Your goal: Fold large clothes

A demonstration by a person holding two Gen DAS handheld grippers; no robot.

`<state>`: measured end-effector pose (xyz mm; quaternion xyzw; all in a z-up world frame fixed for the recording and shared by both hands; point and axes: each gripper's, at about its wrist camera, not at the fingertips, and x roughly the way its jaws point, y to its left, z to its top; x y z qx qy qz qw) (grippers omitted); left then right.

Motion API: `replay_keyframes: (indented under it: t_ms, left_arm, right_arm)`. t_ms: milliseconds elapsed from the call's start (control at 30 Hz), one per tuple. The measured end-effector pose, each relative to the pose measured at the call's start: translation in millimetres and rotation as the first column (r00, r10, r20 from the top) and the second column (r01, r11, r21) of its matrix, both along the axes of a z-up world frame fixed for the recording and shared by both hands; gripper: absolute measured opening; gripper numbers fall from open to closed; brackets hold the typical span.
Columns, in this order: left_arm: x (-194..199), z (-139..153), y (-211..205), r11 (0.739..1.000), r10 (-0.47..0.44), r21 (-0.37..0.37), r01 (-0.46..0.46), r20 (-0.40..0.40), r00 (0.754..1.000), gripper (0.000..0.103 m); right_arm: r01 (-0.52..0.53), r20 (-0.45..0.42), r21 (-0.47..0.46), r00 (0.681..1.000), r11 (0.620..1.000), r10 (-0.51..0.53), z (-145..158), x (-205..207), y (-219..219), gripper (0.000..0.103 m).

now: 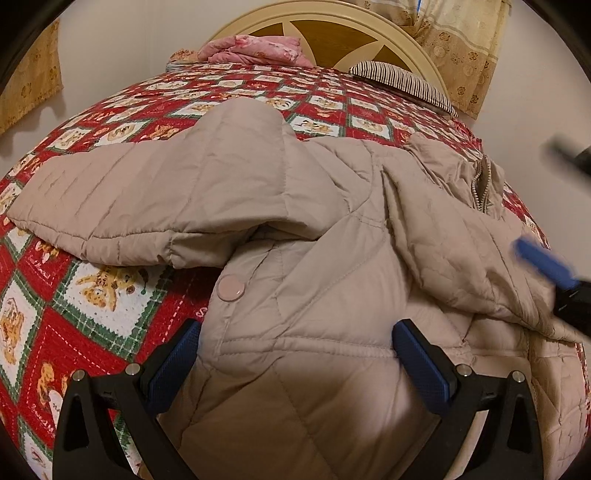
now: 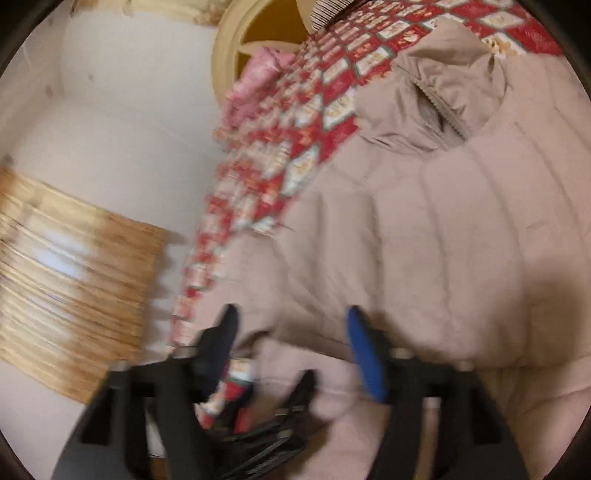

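left wrist view: a red, white and green patchwork quilt with bear squares (image 1: 99, 288) covers the bed, and a beige quilted puffer jacket (image 1: 314, 258) lies spread across it.
sleeve: the jacket's beige padded sleeve (image 1: 122, 199) stretches out to the left over the quilt, its cuff near the bed's left edge.
snap: a round pale pink snap button (image 1: 231, 288) sits on the jacket's front edge, just below the sleeve.
left gripper: the black left gripper with blue pads (image 1: 295, 354) hovers over the jacket's lower part, fingers spread wide with fabric between them but not pinched.
collar: the zipped collar (image 1: 484, 184) lies to the right.
head of bed: a pink floral bundle (image 1: 255, 50), a cream and brown round headboard (image 1: 325, 22) and a black-and-white striped pillow (image 1: 402, 83).
right wrist view: blurred; the right gripper (image 2: 291, 332) is over the jacket (image 2: 424, 229) near the bed edge, fingers wide apart, gripping nothing.
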<state>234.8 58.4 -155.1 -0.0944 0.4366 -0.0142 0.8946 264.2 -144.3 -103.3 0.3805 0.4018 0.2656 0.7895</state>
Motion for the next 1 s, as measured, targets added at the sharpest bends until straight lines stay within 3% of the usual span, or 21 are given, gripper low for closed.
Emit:
replay_keyframes:
  t_ms: [67,133,167,200,267,333,433,533,700,867,933,1000]
  left_arm:
    - [0.2,0.0,0.3,1.0,0.001,-0.001,-0.001,0.0,1.0,0.102]
    - [0.7,-0.4,0.3,1.0,0.002,-0.001,-0.002,0.0,1.0,0.102]
    - [0.8,-0.4,0.3,1.0,0.003,0.0,-0.003,0.0,1.0,0.102]
    - [0.7,-0.3,0.3,1.0,0.003,0.001,-0.003,0.001,1.0,0.102]
    - [1.1,-0.4,0.7,1.0,0.003,0.0,-0.003,0.002,1.0,0.102]
    - [0.9,0.2,1.5,1.0,0.004,-0.004,-0.004,0.006,1.0,0.102]
    - [-0.4,1.2,3.4,1.0,0.011,-0.015,-0.01,0.015,1.0,0.102]
    - [0.2,0.6,3.8,1.0,0.014,-0.016,-0.014,0.012,1.0,0.102]
    - [-0.5,0.1,1.7,1.0,0.014,-0.008,-0.014,0.01,1.0,0.102]
    - [-0.6,-0.4,0.1,1.0,0.014,0.0,-0.014,0.008,1.0,0.102]
    - [-0.6,-0.6,-0.1,1.0,0.014,0.0,-0.014,0.007,1.0,0.102]
    - [-0.8,-0.9,-0.6,1.0,0.014,0.002,-0.014,0.007,1.0,0.102]
  right_arm:
    - [0.045,0.124,0.012,0.991,0.999,-0.046,24.2,-12.8,-18.1,0.078]
    - [0.138,0.213,-0.089,0.97,0.986,-0.117,38.3,-24.0,-24.0,0.074]
    - [0.164,0.202,-0.172,0.971,0.971,-0.128,38.3,-23.0,-22.6,0.056]
    - [0.165,0.16,-0.251,0.979,0.954,-0.127,31.6,-17.2,-19.3,0.032]
    - [0.143,0.088,-0.35,0.989,0.926,-0.12,10.1,-7.4,-7.5,0.019]
    - [0.104,0.042,-0.392,0.995,0.914,-0.096,-12.9,0.3,8.5,0.019]
    - [0.004,-0.064,-0.322,0.998,0.947,-0.026,-48.8,1.1,29.7,0.019]
    - [-0.003,-0.051,-0.3,0.999,0.954,-0.013,-52.6,1.8,42.3,0.019]
    - [-0.099,-0.069,-0.227,0.994,0.969,0.085,-44.7,8.9,47.5,0.021]
    - [0.063,0.101,-0.278,0.994,0.959,-0.036,2.6,-17.0,-6.0,0.024]
    - [0.185,0.158,-0.373,0.978,0.909,-0.134,21.2,-32.9,-38.6,0.032]
    - [0.324,0.184,-0.475,0.946,0.818,-0.268,30.4,-48.3,-85.1,0.035]
